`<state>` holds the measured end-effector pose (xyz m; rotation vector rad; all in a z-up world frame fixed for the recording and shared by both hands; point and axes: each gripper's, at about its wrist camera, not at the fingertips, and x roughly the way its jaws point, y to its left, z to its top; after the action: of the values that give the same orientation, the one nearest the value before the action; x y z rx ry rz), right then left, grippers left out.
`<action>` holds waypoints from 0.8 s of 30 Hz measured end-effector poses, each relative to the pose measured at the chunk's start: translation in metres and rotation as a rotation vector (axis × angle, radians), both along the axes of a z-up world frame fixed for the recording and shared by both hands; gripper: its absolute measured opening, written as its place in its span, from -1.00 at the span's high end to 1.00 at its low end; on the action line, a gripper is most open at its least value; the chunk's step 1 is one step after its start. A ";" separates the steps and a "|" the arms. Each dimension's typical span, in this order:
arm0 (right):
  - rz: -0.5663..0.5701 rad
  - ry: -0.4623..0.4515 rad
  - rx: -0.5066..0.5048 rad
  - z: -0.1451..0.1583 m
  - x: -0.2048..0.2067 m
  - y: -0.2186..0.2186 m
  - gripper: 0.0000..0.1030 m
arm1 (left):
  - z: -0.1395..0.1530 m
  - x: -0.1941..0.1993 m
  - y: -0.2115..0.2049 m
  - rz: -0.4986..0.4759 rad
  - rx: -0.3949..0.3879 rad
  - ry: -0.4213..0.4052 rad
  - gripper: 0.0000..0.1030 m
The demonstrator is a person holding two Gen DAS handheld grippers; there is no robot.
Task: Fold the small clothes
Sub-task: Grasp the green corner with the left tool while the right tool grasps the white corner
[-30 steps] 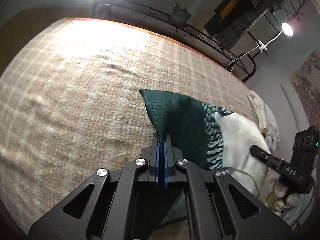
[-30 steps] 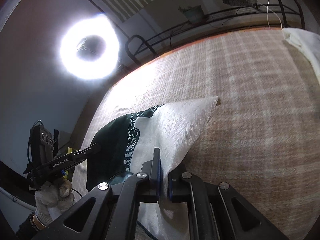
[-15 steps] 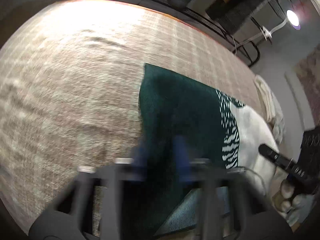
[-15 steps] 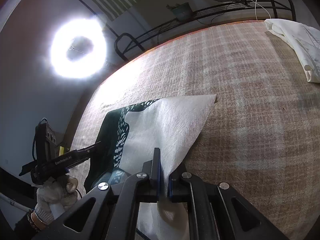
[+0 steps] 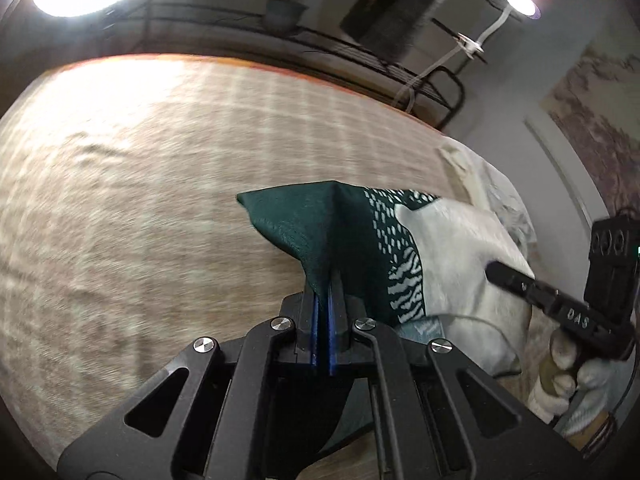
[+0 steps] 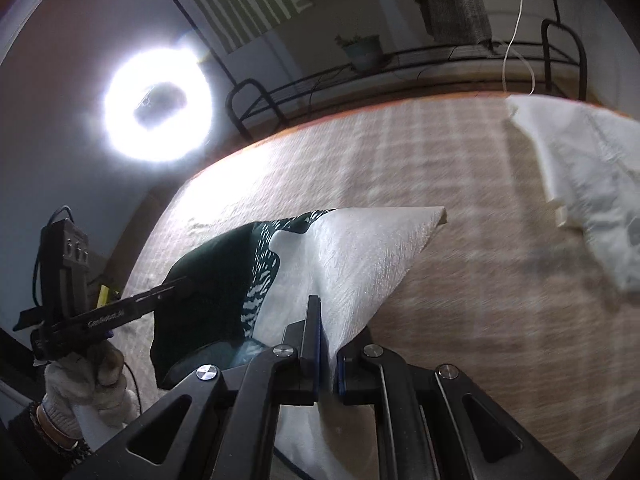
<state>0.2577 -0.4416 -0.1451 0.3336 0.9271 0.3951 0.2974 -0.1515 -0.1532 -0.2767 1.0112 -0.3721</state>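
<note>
A small garment, dark green (image 5: 320,232) at one end and white (image 6: 360,256) at the other with a dashed pattern between, hangs stretched between both grippers above the plaid cloth surface (image 5: 140,200). My left gripper (image 5: 325,292) is shut on the green edge. My right gripper (image 6: 326,320) is shut on the white edge. The right gripper also shows at the right of the left wrist view (image 5: 560,308), and the left gripper at the left of the right wrist view (image 6: 120,312). The garment's lower part is hidden behind the gripper bodies.
A crumpled white cloth (image 6: 592,184) lies at the surface's far right, and it also shows in the left wrist view (image 5: 500,184). A black metal rack (image 6: 400,64) with a potted plant (image 6: 362,50) stands behind. A ring light (image 6: 158,106) glares at the left.
Both grippers have lifted the garment after a lower sweep half a second ago. The far corners have risen off the surface. Both views are tilted further up.
</note>
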 end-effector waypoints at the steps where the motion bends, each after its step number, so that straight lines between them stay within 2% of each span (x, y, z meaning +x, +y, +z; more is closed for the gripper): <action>1: -0.005 -0.005 -0.001 0.001 0.001 -0.006 0.94 | 0.000 0.003 -0.009 -0.008 -0.008 0.000 0.99; 5: -0.015 -0.018 -0.036 0.006 0.004 -0.028 0.94 | -0.001 0.009 -0.040 -0.040 -0.021 -0.003 0.99; 11: -0.021 -0.070 -0.094 0.024 0.008 -0.067 0.94 | 0.018 0.028 -0.098 -0.103 -0.026 -0.052 0.99; 24: -0.202 -0.140 -0.165 0.047 0.039 -0.216 0.94 | 0.046 0.085 -0.240 -0.205 -0.041 -0.165 0.99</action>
<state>0.2963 -0.6574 -0.0985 0.2421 0.7747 0.1533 0.3822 -0.3914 -0.1070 -0.1762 0.8723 -0.5922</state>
